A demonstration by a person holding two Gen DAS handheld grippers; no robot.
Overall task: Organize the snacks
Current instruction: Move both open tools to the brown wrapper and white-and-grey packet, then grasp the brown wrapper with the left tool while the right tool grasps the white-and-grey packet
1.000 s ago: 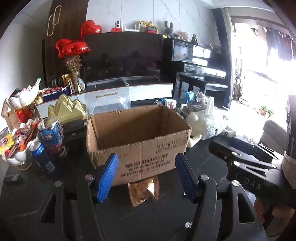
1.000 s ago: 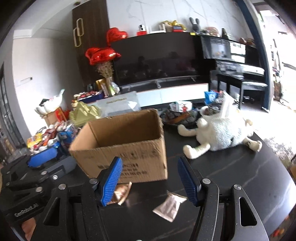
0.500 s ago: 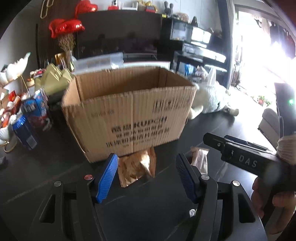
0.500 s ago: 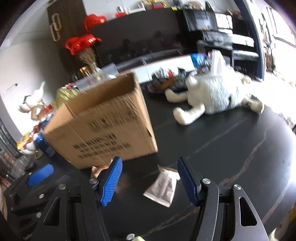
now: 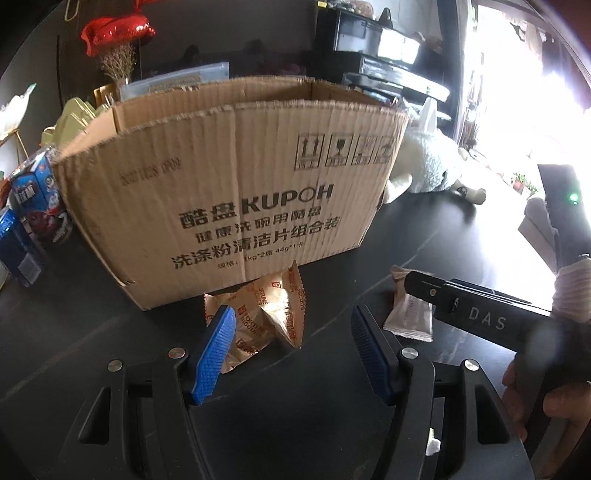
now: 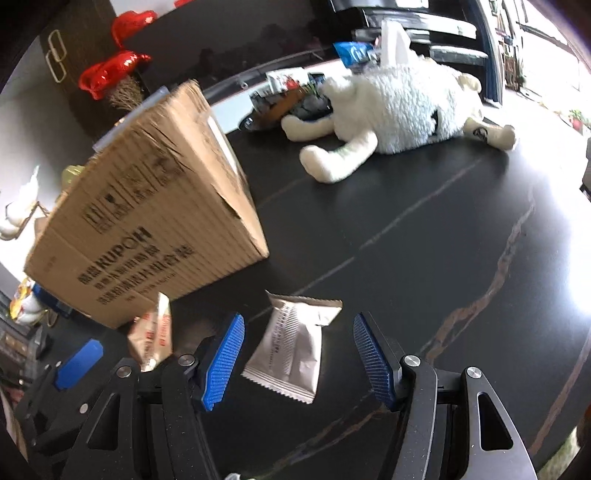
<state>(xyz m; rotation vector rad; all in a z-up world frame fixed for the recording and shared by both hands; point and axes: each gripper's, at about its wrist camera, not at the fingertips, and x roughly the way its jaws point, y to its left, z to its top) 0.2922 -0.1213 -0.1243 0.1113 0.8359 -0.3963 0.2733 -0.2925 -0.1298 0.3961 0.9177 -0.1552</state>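
Note:
An open cardboard box (image 5: 236,192) stands on the black table; it also shows in the right wrist view (image 6: 147,221). A gold biscuit packet (image 5: 269,310) lies against the box's front, between the open fingers of my left gripper (image 5: 295,350). A silver snack packet (image 6: 291,343) lies flat on the table between the open fingers of my right gripper (image 6: 299,358). The silver packet also shows in the left wrist view (image 5: 408,317), partly under the right gripper's body (image 5: 476,314). The gold packet shows in the right wrist view (image 6: 153,336).
A white plush toy (image 6: 391,107) lies to the right behind the box. A dark tray of snacks (image 6: 284,103) sits beyond it. Blue drink cartons and cans (image 5: 29,206) stand left of the box. Red balloons (image 5: 114,29) and a TV cabinet stand behind.
Both grippers have dropped lower and moved forward toward the table. The gold packet now lies between the left fingers and the silver packet between the right fingers. Both stay open.

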